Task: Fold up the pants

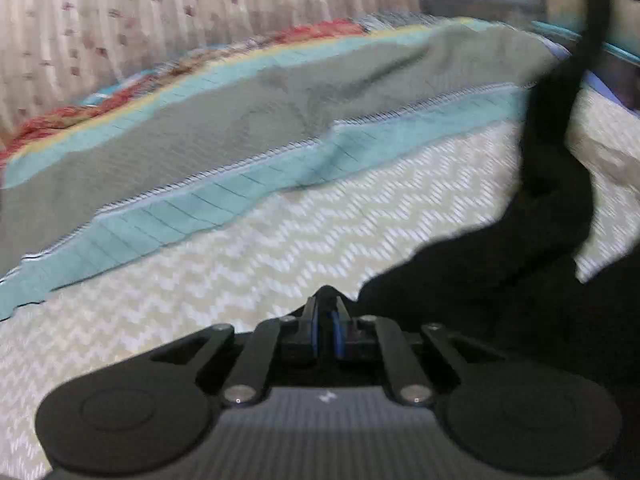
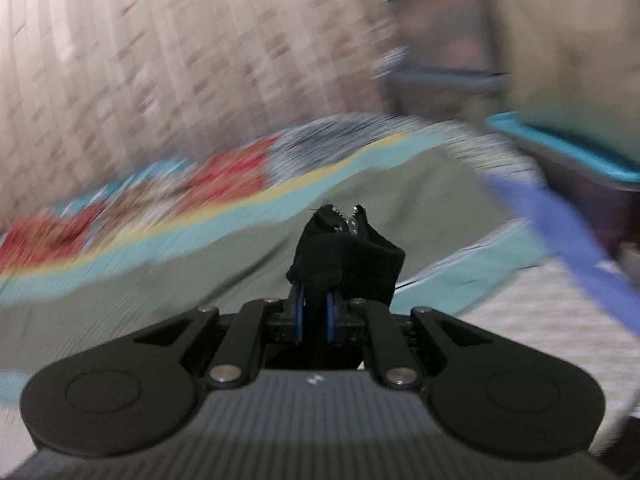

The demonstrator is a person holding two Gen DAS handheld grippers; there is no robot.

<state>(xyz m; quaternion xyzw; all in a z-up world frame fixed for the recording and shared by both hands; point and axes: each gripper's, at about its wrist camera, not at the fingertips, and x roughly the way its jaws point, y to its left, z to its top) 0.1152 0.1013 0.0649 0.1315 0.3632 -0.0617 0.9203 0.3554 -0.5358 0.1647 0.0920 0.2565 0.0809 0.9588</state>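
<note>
The black pants [image 1: 500, 280] hang in the left wrist view from the upper right down to the lower right, over the bed. My left gripper [image 1: 326, 312] is shut on an edge of the black pants, just above the white zigzag bedcover [image 1: 240, 272]. In the right wrist view my right gripper [image 2: 316, 308] is shut on a bunched end of the black pants [image 2: 348, 256], with a zipper showing at the top of the bunch. That gripper is held up above the bed; the view is blurred by motion.
A grey-green and teal quilt [image 1: 240, 128] with a red and yellow border lies across the far half of the bed. A patterned curtain [image 1: 160, 8] hangs behind it. A teal-edged object [image 2: 580, 152] and a blue strip [image 2: 560, 216] stand at the right.
</note>
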